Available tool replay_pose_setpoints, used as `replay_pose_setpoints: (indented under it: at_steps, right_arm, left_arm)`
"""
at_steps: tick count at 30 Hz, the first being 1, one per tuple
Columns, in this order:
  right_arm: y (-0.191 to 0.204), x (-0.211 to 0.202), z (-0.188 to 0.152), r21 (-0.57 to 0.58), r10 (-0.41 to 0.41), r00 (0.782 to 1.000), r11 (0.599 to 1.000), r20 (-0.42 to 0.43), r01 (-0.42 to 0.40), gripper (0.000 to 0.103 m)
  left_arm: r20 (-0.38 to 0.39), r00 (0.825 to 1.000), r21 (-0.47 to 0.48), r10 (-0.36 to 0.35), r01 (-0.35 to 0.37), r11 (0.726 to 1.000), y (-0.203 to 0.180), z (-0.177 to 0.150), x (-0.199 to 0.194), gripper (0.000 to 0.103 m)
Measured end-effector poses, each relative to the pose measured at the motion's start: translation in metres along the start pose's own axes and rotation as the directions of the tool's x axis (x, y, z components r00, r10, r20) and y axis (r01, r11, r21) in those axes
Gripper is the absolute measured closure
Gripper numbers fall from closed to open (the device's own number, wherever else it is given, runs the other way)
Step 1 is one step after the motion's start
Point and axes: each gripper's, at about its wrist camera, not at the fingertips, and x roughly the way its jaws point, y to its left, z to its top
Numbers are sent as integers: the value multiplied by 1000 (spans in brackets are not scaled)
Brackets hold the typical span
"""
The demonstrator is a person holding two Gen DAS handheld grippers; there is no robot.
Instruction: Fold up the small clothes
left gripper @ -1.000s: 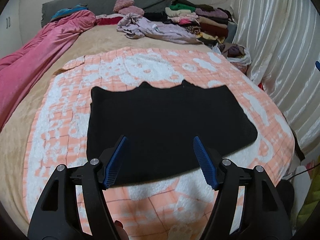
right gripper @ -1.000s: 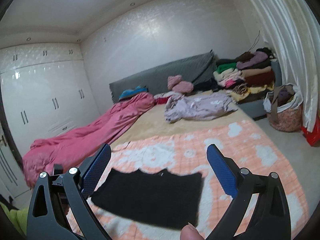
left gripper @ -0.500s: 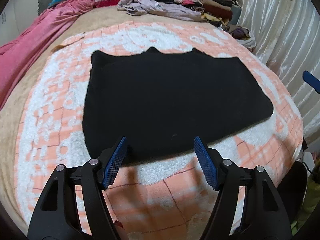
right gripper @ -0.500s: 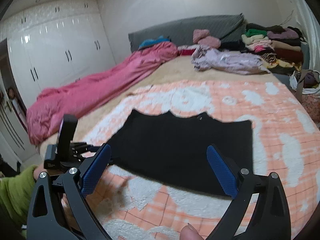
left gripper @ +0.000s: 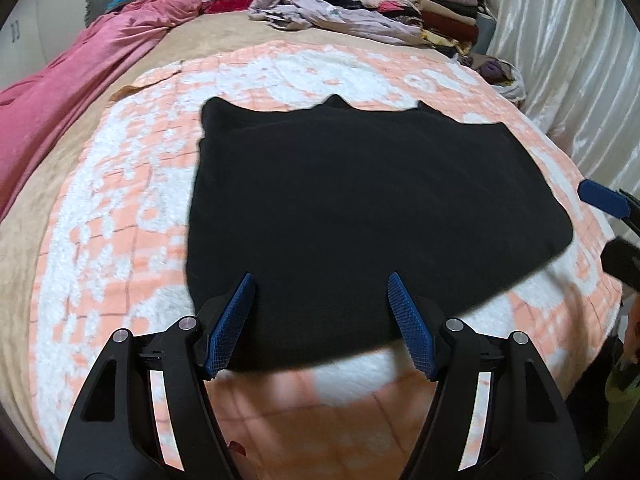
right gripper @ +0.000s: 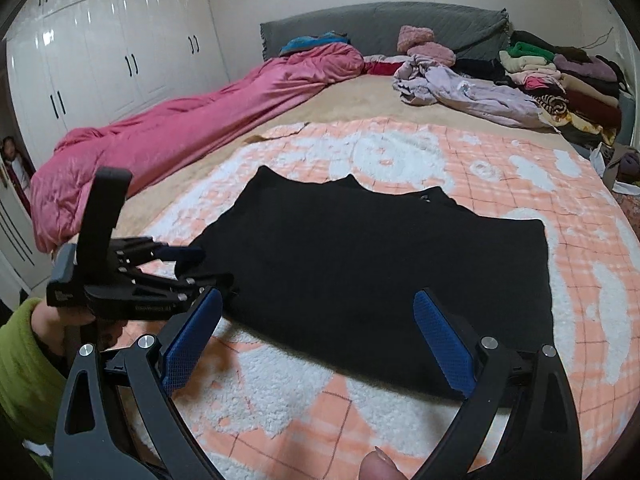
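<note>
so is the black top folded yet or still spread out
Spread out. The black top lies flat in one layer on the orange and white blanket, neckline away from the open left tongs and right tongs.

A wide bed with a tan plush cover (right gripper: 360, 104) carries everything. Across its near half lies an orange-and-white fleecy checked blanket (left gripper: 120, 216), and flat on that blanket lies a black knit garment (left gripper: 360, 208). Along the bed's left side runs a rumpled pink satin quilt (right gripper: 192, 120). Toward the grey headboard (right gripper: 380, 24) lie a crumpled lilac garment (right gripper: 472, 92), two pink fluffy cushions (right gripper: 424, 42) and a pile of folded clothes (right gripper: 560, 76)
</note>
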Motion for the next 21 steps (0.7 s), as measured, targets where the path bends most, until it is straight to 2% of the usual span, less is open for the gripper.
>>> replay_pose_setpoints:
  at_steps: [9, 21]
  right_arm:
    - [8, 46, 4, -51, -18, 998, 999, -65, 14, 7]
    - [19, 90, -5, -92, -39, 988, 995, -150, 26, 7]
  left_arm:
    - [-1, 999, -35, 33, -33, 999, 21, 8, 9, 42]
    - [-1, 1000, -53, 20, -20, 998, 28, 5, 12, 42]
